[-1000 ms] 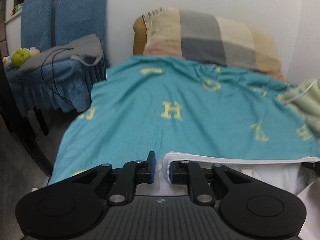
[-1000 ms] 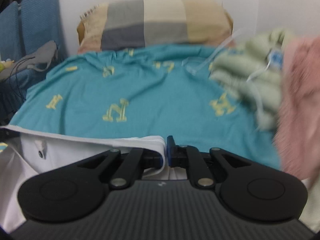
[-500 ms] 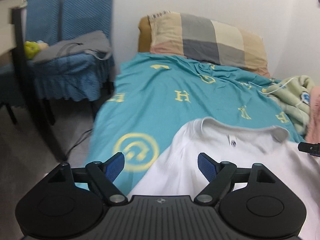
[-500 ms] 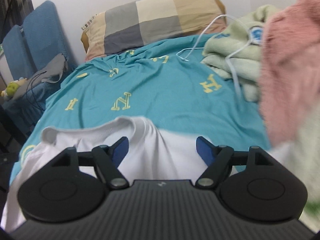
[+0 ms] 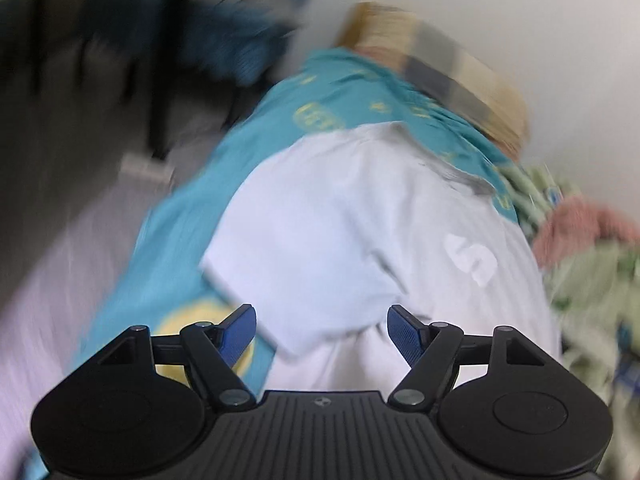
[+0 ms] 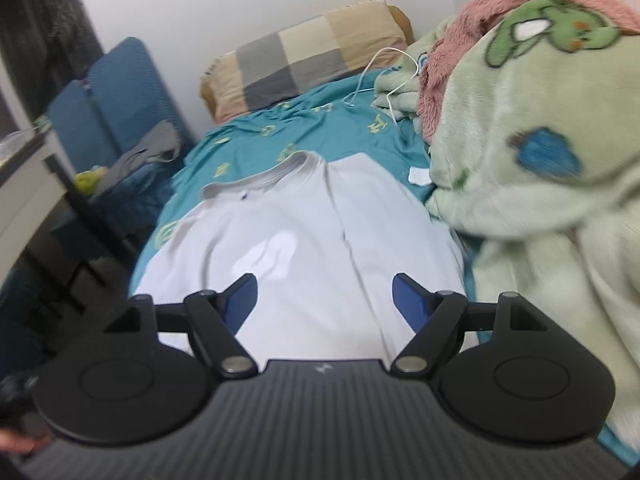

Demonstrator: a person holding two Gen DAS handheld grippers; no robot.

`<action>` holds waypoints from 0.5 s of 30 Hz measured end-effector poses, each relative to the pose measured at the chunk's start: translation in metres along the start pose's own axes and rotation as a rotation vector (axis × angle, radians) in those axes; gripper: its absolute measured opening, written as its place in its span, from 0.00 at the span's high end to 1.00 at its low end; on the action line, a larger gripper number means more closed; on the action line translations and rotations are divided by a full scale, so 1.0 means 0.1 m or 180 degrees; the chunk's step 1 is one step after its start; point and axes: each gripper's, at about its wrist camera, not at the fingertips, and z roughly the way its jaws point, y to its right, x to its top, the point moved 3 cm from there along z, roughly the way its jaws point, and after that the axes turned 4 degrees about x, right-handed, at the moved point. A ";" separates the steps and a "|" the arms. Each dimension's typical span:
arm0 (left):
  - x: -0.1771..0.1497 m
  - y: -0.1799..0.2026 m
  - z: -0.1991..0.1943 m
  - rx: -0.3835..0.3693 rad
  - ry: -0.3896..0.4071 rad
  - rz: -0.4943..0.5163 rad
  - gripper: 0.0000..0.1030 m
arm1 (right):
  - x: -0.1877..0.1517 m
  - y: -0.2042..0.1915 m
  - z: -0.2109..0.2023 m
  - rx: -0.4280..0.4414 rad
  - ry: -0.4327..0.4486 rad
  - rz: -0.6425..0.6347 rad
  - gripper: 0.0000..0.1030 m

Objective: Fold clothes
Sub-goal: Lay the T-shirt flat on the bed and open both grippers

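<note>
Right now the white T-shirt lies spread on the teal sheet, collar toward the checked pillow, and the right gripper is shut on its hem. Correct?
Not quite. The right gripper is open and holds nothing; the right wrist view shows its blue pads apart above the fabric. The rest stands: the white T-shirt lies spread on the teal sheet, collar toward the checked pillow.

A bed with a teal sheet (image 6: pixel 320 132) stands against a plain white wall (image 6: pixel 200 8). A checked pillow (image 6: pixel 304 60) lies at its head. Blue chairs (image 6: pixel 116 108) stand beside the bed's left edge; blankets (image 6: pixel 532 128) are heaped along its right edge.
</note>
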 end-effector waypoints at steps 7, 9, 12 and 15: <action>-0.11 -0.36 0.14 -0.0267 -0.0262 -0.1064 0.30 | -0.23 0.20 -0.34 0.0162 -0.0033 0.0356 0.26; -0.08 -0.35 0.28 -0.0264 -0.0160 -0.1135 0.31 | -0.23 0.27 -0.23 0.0158 -0.0085 0.0462 0.26; 0.00 -0.30 0.44 -0.0232 0.0121 -0.1036 0.41 | -0.20 0.36 -0.09 0.0273 -0.0107 0.0625 0.26; 0.10 -0.20 0.61 -0.0046 0.0270 -0.0858 0.87 | -0.22 0.42 0.04 0.0215 -0.0187 0.0650 0.26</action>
